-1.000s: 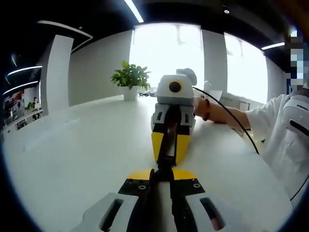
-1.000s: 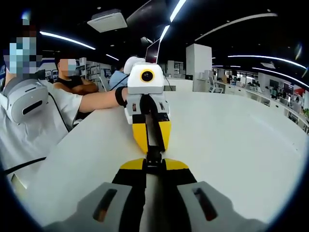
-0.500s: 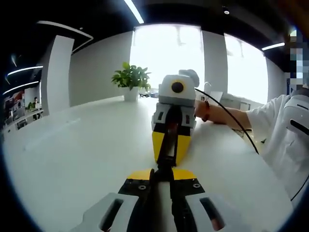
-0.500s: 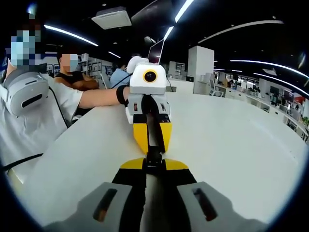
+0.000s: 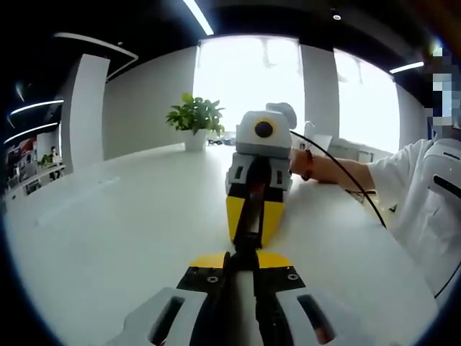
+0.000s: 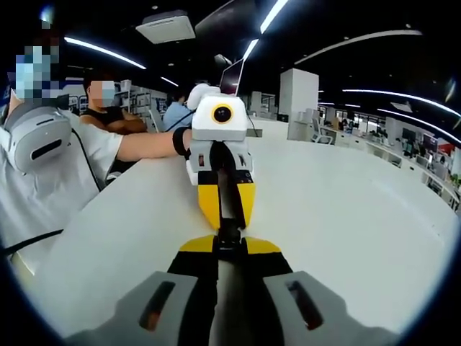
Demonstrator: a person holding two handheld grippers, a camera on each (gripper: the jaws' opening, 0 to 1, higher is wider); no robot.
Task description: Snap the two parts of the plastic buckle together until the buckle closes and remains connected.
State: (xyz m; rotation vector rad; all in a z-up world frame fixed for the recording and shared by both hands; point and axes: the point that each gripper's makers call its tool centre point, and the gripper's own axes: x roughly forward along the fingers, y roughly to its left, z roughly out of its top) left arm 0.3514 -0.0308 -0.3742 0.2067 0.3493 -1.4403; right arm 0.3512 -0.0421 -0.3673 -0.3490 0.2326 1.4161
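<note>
Above the white surface (image 5: 108, 238), left gripper (image 5: 241, 261) and right gripper (image 6: 229, 244) face tip to tip, each clenched on the black buckle (image 5: 245, 232) between them; push straight together, aligned, until it clicks.

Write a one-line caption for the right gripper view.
Both grippers meet tip to tip over the white table, pinching a black buckle between them.

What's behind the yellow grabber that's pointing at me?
In the left gripper view, behind the right gripper sit a potted plant on the white table and bright windows. The gripper covers whatever lies straight behind it.
</note>
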